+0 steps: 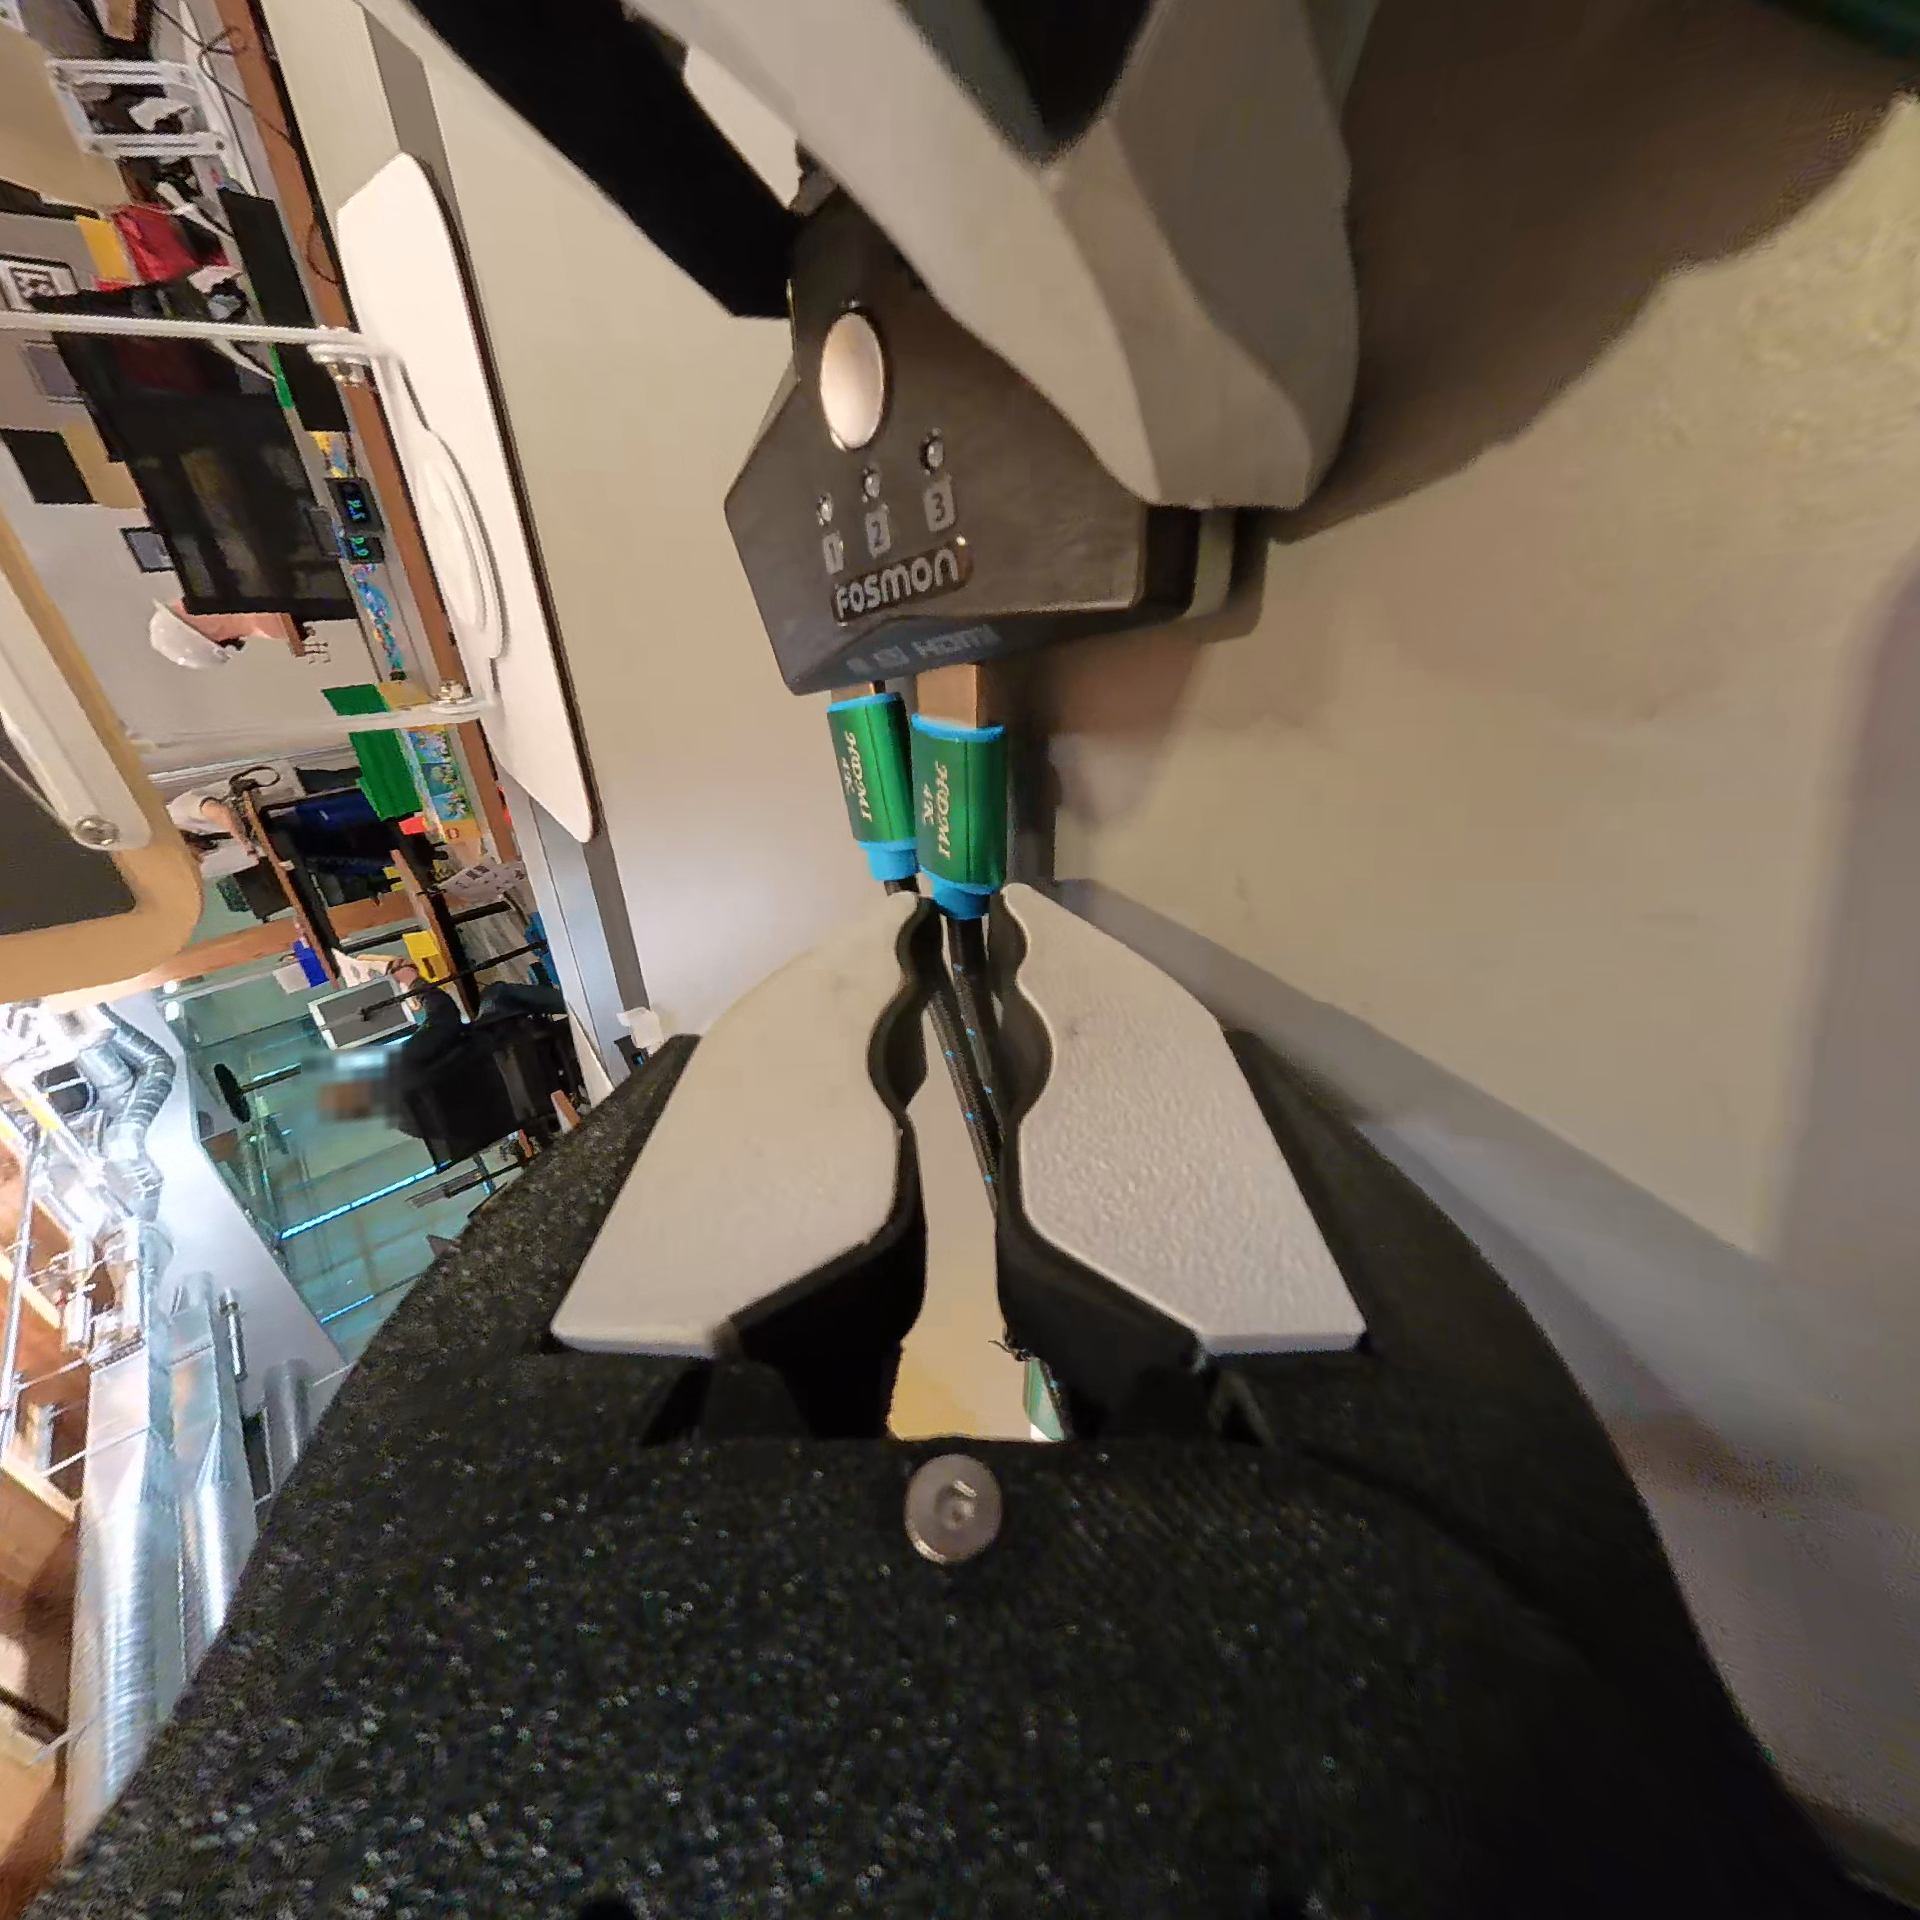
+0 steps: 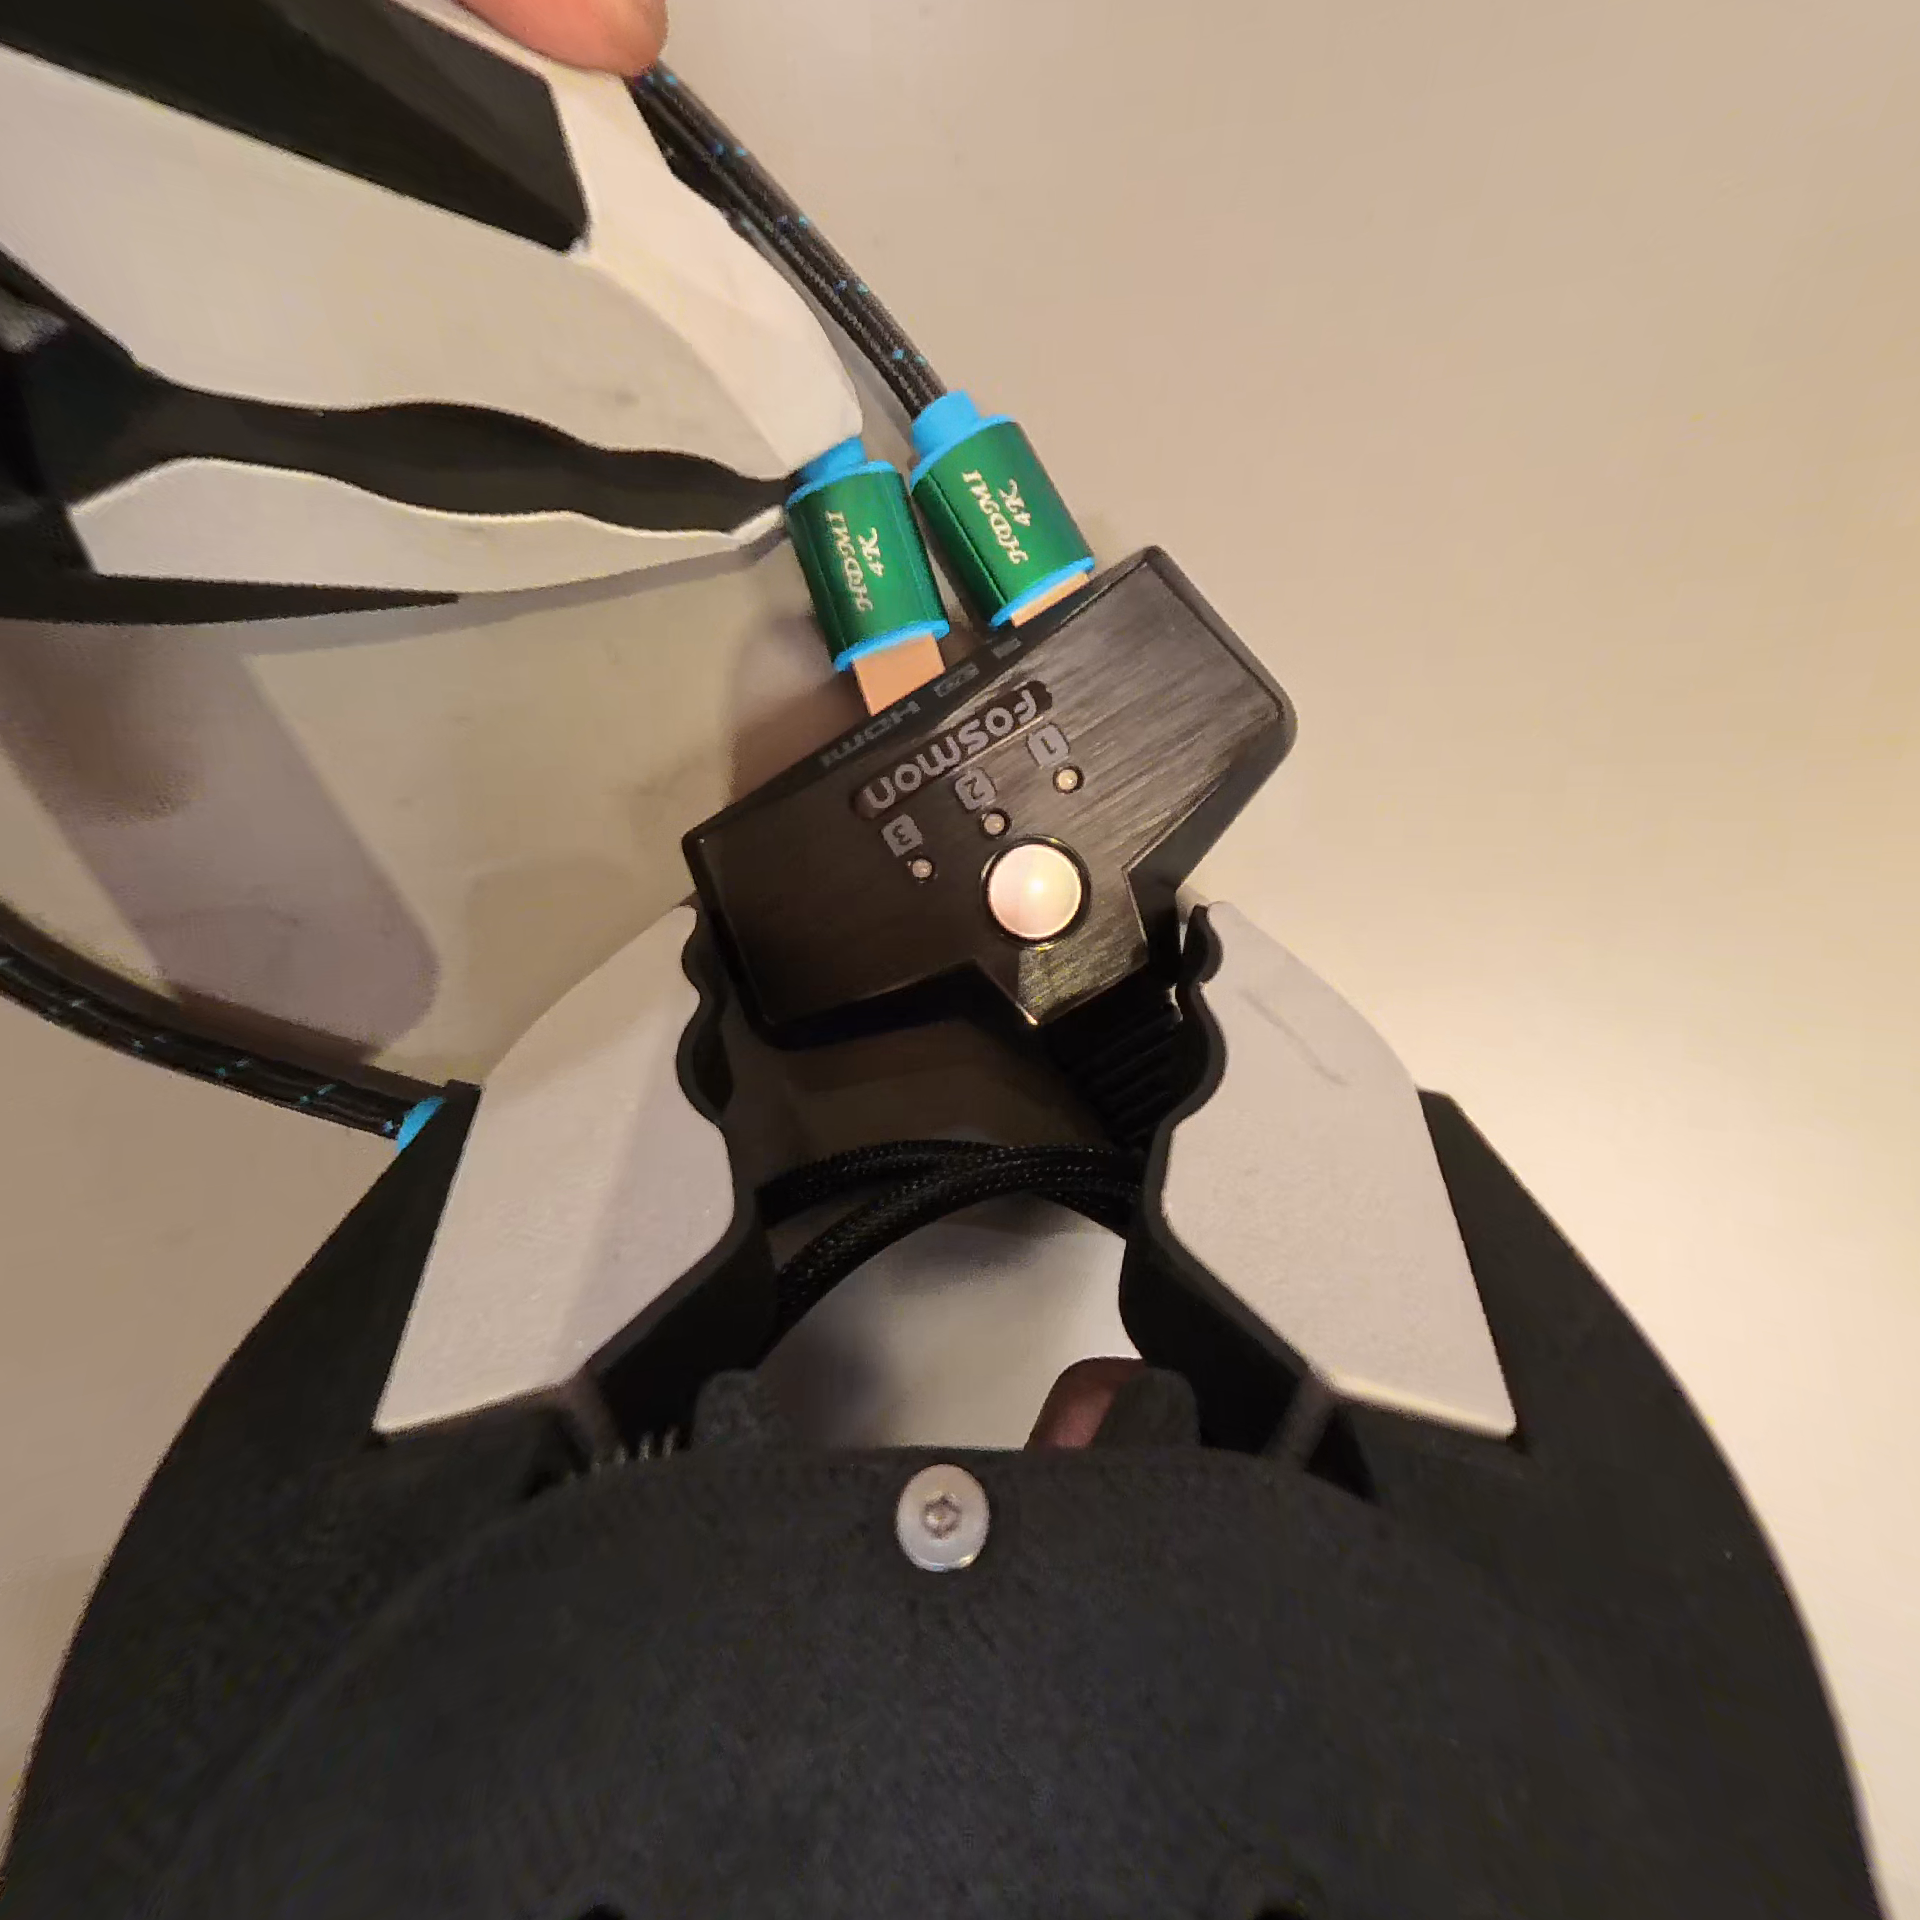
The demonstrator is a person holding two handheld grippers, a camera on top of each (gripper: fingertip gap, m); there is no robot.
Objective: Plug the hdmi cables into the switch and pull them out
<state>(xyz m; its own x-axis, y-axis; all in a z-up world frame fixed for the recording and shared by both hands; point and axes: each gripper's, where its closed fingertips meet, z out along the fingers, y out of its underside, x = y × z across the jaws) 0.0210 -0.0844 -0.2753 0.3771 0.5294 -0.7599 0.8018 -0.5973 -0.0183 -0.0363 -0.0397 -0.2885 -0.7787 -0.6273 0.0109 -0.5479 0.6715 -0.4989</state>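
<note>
A black HDMI switch [image 2: 1039, 727] with a round silver button lies on the beige table [image 2: 1507, 416]. My right gripper [image 2: 951, 925] is shut on its narrow tail end. Two green plugs with blue collars sit in its ports. The left plug [image 2: 862, 582] shows much gold and is partly out; the right plug [image 2: 997, 520] sits deeper. My left gripper [image 1: 956, 914] is shut on the braided cable [image 1: 971, 1049] just behind the partly-out plug [image 1: 958, 800]. The switch [image 1: 935, 540] is straight ahead of it, with the right gripper's grey finger [image 1: 1174, 343] on it.
A third braided cable with a blue collar [image 2: 312, 1081] runs in from the left beside my right gripper. The switch's own black cable [image 2: 935, 1174] loops between my right fingers. A fingertip [image 2: 582, 31] shows at the top. Shelves and a seated person [image 1: 457, 1081] are far off.
</note>
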